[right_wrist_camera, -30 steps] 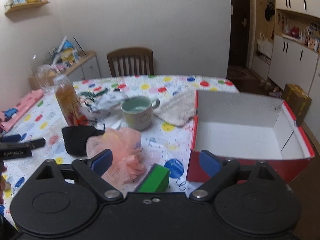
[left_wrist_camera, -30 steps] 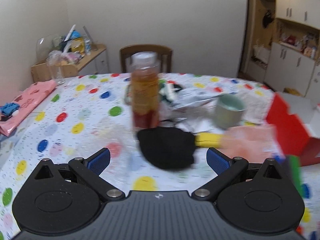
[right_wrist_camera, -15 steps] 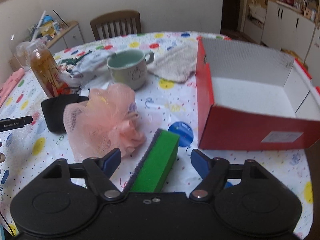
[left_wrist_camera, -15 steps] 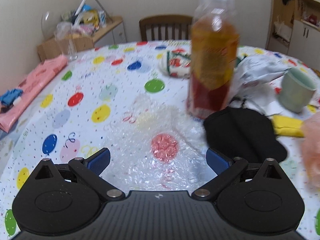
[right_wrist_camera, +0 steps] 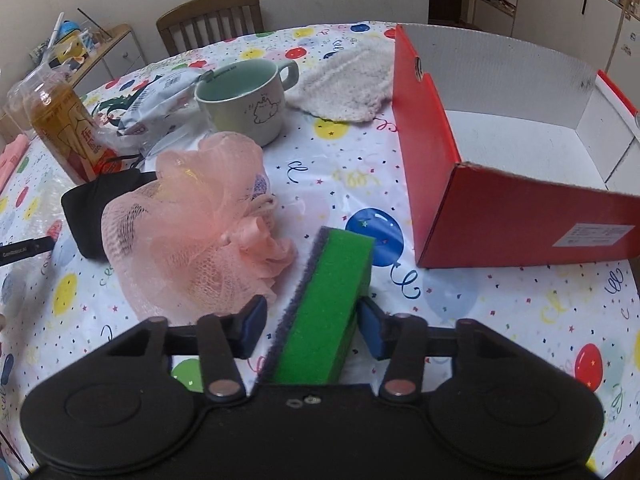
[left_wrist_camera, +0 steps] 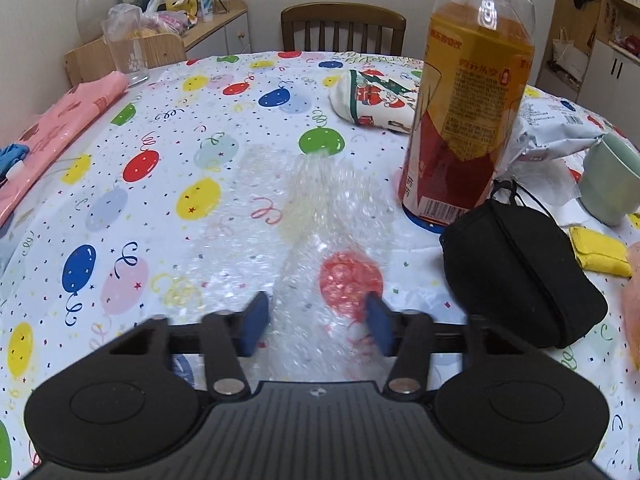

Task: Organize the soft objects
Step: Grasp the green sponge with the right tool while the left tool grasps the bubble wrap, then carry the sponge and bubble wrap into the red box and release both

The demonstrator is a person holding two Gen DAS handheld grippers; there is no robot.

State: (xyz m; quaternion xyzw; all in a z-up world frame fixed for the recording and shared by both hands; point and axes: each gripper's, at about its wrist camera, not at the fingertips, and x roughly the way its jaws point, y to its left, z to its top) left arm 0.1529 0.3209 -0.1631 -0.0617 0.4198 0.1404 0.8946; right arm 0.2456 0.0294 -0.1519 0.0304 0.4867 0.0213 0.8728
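Soft objects lie scattered over the balloon-print table (right_wrist_camera: 500,320), and none is yet in the red box (right_wrist_camera: 436,160), which stands open and empty at the table's right edge; largest of them is the clear bubble wrap (left_wrist_camera: 320,240), spread flat near the table's left side, just beside the tall bottle (left_wrist_camera: 468,112) and the black pouch (left_wrist_camera: 516,272); next the pink mesh puff (right_wrist_camera: 200,216) sits mid-table, touching the pouch's far side; smallest is the green sponge (right_wrist_camera: 328,304), near the table's front edge, between puff and box. Compared with a second ago, both grippers are lower and both sets of tongs have just been closing: the left gripper (left_wrist_camera: 316,324) now has its blue pads narrowed over the bubble wrap, the film bunching between them, though whether they truly pinch it I cannot tell; the right gripper (right_wrist_camera: 312,326) straddles the sponge, its right pad touching or almost touching, its left pad apart, so it is not yet clamped. By my reading, two pickups are starting together, box next.
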